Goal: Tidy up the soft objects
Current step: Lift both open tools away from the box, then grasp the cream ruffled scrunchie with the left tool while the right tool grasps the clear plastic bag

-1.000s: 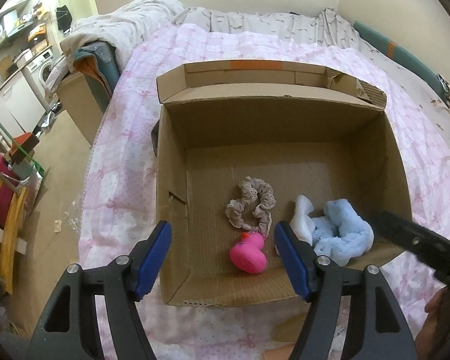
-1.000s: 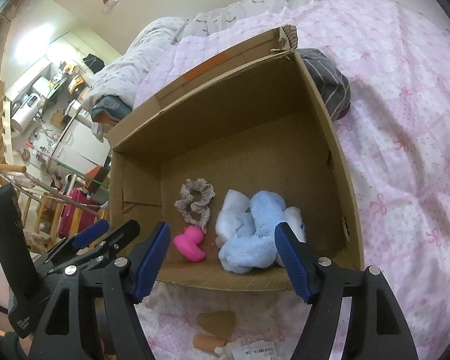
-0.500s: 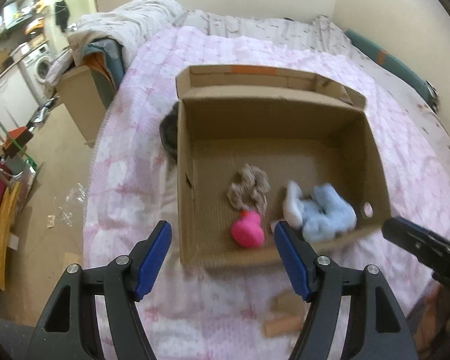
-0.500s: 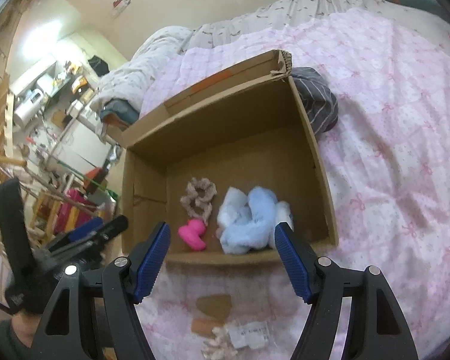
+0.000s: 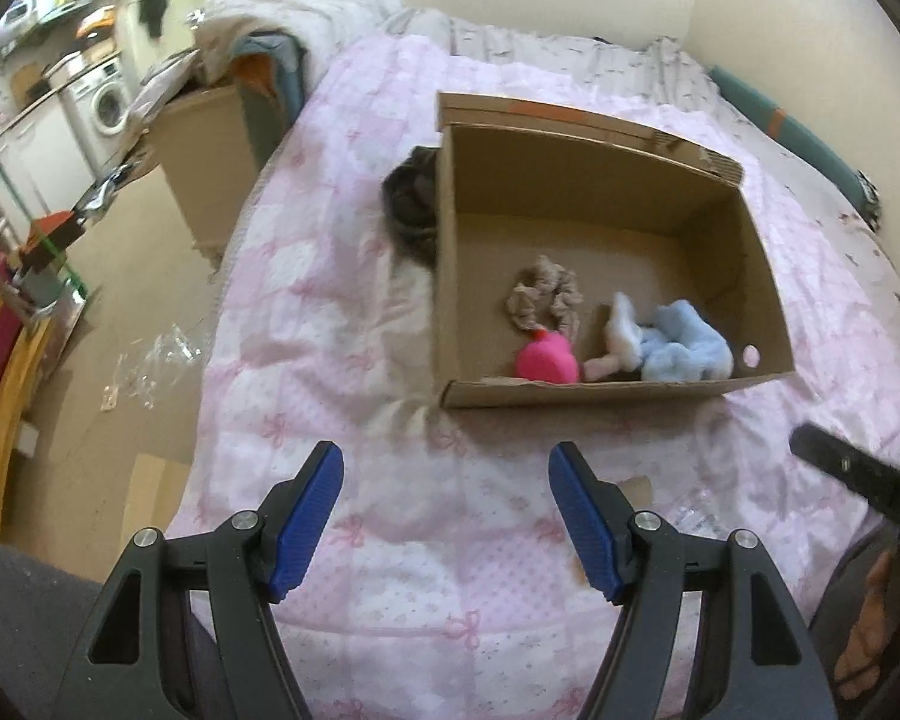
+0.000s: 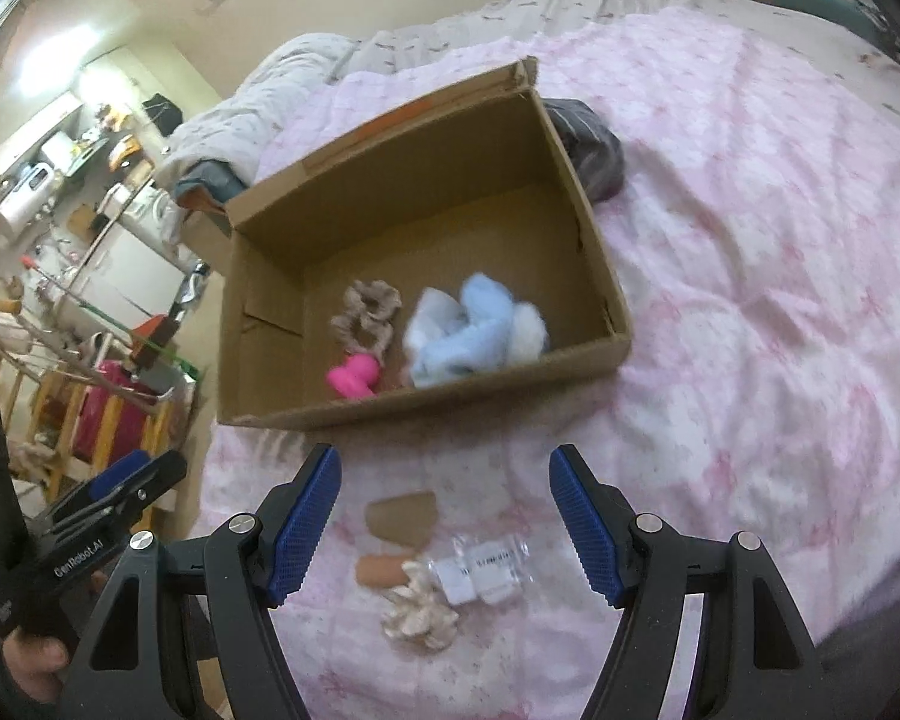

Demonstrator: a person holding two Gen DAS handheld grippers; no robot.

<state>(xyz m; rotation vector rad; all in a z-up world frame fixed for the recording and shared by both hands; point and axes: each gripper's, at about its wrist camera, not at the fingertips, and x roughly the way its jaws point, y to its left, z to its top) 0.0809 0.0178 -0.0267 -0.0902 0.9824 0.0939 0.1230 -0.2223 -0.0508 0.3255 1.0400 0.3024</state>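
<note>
Landmark: open brown cardboard box (image 6: 588,228) on the pink patterned bedspread (image 6: 750,300).
Inside box: beige ruffled scrunchie (image 6: 367,315), bright pink rubbery duck-like toy (image 6: 354,381) just in front of it, fluffy pale blue and white cloth bundle (image 6: 471,333) beside both, all toward the near wall.
Outside box, near side: cream ruffled scrunchie (image 6: 417,606), clear plastic packet with white label (image 6: 483,567) touching it, tan rounded piece (image 6: 403,519) and small tan cylinder (image 6: 379,570) just beside.
Far side of box: dark grey striped fabric lump (image 6: 591,147) against the wall.
Left gripper (image 5: 447,516): blue pads apart, nothing between them, over bare bedspread short of the box.
Right gripper (image 6: 444,516): pads apart, empty, above the loose pile.
Judged stage: several soft items boxed; the near-side pile and the grey lump look unsorted.
Risk one: scrunchie and packet touch, so a grab may pinch both and carry the packet in.
Risk two: pads pressing into quilted bedspread may snag cover fabric along with the item.
Risk three: the near box wall stands between pile and interior; a low carry could clip it and shift the light box.
</note>
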